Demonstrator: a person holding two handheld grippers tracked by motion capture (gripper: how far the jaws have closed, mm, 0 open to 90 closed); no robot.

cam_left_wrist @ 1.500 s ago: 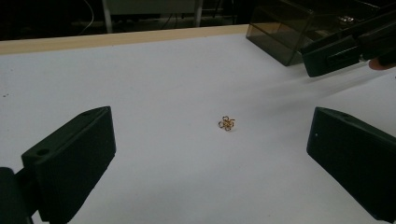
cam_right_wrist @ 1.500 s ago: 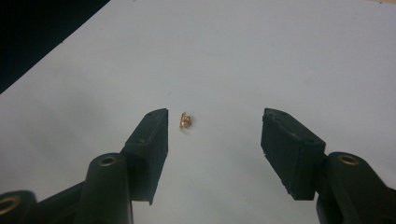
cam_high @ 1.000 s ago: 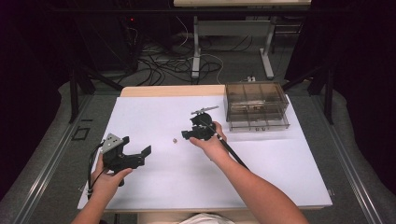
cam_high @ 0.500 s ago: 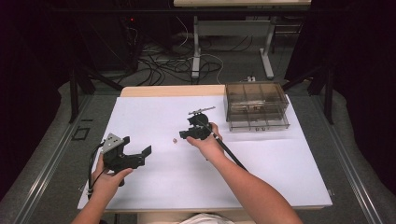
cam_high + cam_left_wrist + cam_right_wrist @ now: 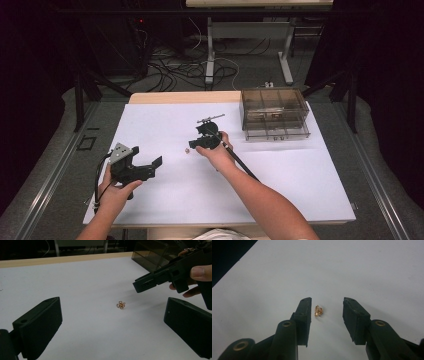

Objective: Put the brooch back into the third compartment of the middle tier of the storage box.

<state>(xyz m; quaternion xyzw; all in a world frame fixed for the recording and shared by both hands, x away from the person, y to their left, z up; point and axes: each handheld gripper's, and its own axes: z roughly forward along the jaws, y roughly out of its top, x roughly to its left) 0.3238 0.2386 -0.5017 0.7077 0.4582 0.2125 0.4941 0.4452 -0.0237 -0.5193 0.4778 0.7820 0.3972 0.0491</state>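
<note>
A tiny gold wire trinket (image 5: 186, 150) shaped like a flower lies on the white table top (image 5: 165, 200). My right gripper (image 5: 193, 145) hovers low just right of it, pointing left. In the right gripper view the trinket (image 5: 319, 311) sits between the jaws of the right gripper (image 5: 325, 302), close to the left pad and touching neither. These jaws have just been closing and still stand apart. My left gripper (image 5: 156, 167) is held near the table's left front, open and holding nothing. From the left gripper (image 5: 112, 300) the trinket (image 5: 121, 305) shows farther off.
A smoky clear drawer box (image 5: 274, 114) stands at the back right of the table. Bare white surface surrounds the trinket. The right gripper's cable runs back along the forearm. Beyond the far wooden edge (image 5: 185, 96) lie floor cables and desk legs.
My right gripper has edged left and down toward the trinket. The left gripper has stayed put.
</note>
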